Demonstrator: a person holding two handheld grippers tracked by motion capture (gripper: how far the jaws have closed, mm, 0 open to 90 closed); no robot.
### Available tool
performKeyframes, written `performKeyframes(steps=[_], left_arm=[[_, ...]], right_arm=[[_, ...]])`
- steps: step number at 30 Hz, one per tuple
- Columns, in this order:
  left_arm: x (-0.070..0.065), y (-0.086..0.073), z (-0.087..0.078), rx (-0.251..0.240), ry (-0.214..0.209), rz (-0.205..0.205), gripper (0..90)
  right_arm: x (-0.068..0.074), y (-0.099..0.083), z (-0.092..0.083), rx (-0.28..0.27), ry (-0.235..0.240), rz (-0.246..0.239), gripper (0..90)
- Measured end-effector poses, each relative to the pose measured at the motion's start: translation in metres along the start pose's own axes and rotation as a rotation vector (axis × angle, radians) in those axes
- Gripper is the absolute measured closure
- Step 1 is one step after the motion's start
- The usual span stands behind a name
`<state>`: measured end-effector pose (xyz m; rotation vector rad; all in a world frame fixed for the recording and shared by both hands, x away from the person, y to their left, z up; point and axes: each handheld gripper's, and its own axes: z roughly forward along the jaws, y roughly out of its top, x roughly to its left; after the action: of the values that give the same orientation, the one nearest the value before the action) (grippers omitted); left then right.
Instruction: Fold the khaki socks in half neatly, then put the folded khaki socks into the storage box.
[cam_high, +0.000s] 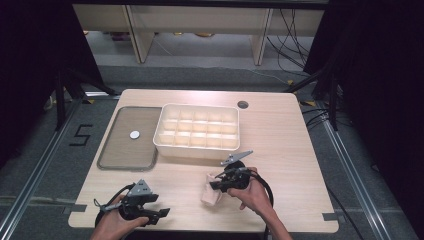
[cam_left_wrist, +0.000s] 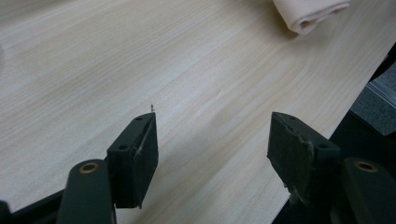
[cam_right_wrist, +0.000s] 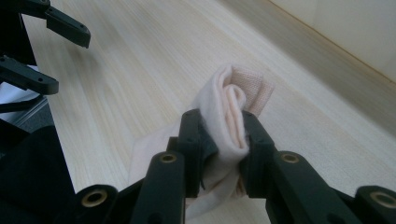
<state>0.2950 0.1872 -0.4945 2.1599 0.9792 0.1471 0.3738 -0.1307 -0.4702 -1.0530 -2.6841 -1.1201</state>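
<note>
I see a pale pink cloth (cam_right_wrist: 229, 116), soft and folded over on itself into a thick bundle, with a ribbed, slightly darker patch showing at its far end. It is pinched upright between the jaws of my right gripper (cam_right_wrist: 223, 140), its lower part trailing down onto the table (cam_high: 280, 135). From above, the cloth (cam_high: 211, 192) sits near the table's front edge, a little right of the middle.

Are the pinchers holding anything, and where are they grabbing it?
The right gripper pinches the folded pale pink cloth across the middle of its bunched folds. The left gripper is open over the table, holding nothing.
</note>
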Motion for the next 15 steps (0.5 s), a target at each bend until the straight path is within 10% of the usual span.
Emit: performKeyframes(steps=[15], left_arm=[[0.003,0.001,-0.002,-0.002,0.015,0.006,31.9]], right_arm=[[-0.001,0.008,-0.014,-0.018,-0.043,-0.004,74.2]])
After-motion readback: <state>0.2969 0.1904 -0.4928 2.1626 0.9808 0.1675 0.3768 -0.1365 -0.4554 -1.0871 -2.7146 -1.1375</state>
